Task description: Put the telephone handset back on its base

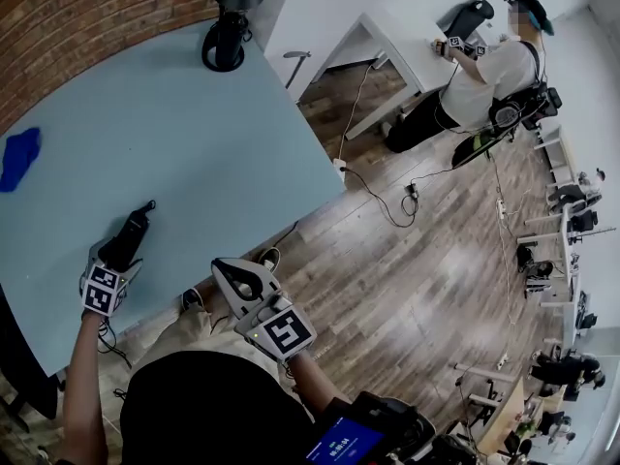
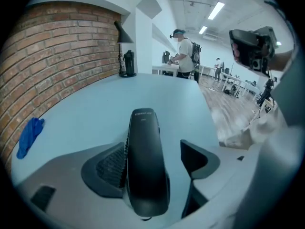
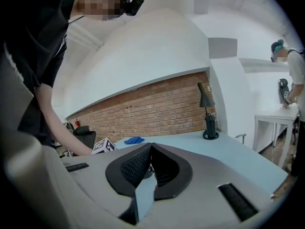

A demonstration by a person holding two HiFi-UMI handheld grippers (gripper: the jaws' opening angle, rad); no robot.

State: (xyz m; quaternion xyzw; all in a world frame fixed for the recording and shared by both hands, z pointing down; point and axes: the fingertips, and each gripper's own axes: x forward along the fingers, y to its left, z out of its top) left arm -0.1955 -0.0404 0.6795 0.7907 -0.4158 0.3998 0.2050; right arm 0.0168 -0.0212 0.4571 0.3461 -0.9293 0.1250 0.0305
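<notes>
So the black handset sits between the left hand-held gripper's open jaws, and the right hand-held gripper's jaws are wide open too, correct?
No: the right gripper view shows the right hand-held gripper with jaws together, nothing between them. The black handset does sit between the open jaws of the left hand-held gripper.

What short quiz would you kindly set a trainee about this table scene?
1. Fill in: the cloth on the table is ___.
2. What lies between the left gripper's open jaws? A handset; B cloth; C nothing.
3. True or false: the right gripper is shut, holding nothing.
Key: 1 blue; 2 A; 3 true.
</notes>
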